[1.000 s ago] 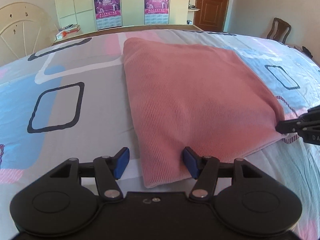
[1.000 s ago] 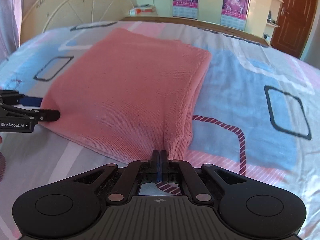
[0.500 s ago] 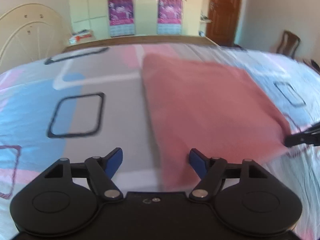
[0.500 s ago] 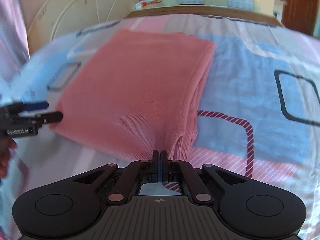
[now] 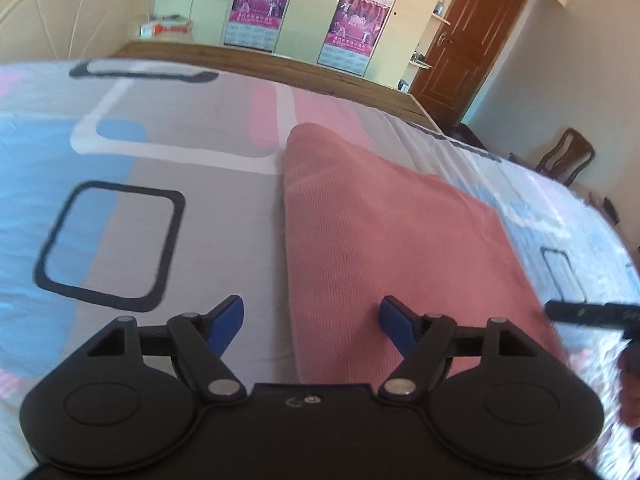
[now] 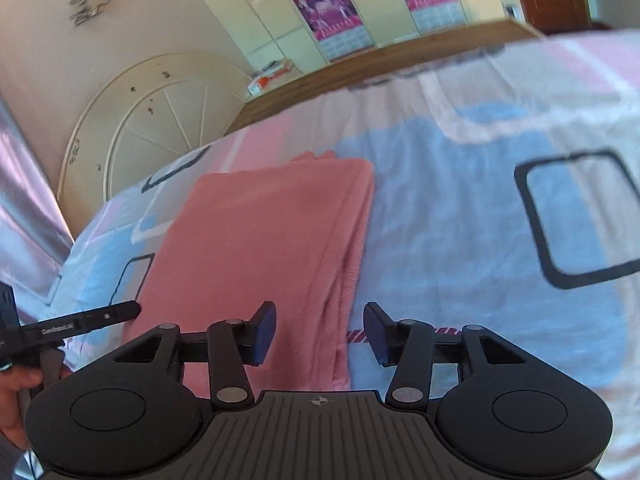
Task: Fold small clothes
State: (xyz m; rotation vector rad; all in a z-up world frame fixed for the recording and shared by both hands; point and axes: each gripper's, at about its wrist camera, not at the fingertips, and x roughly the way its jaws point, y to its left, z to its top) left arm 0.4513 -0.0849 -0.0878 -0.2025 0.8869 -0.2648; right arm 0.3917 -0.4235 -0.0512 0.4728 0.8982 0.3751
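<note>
A folded pink knit garment (image 5: 384, 240) lies flat on the patterned bedsheet (image 5: 168, 148); it also shows in the right wrist view (image 6: 256, 240). My left gripper (image 5: 311, 322) is open and empty, raised over the garment's near left edge. My right gripper (image 6: 319, 332) is open and empty, raised over the garment's near right edge. The right gripper's finger shows at the right of the left wrist view (image 5: 588, 314). The left gripper's finger shows at the left of the right wrist view (image 6: 88, 320).
A wooden bed frame edge (image 5: 304, 68) runs along the far side. Beyond it stand pale wardrobes with calendars (image 5: 260, 4), a brown door (image 5: 472, 36) and a wooden chair (image 5: 568, 156). A white headboard (image 6: 160, 120) is at the left.
My right gripper has opened and let go of the garment's corner. Both grippers have lifted and drawn back from the garment, which lies still.
</note>
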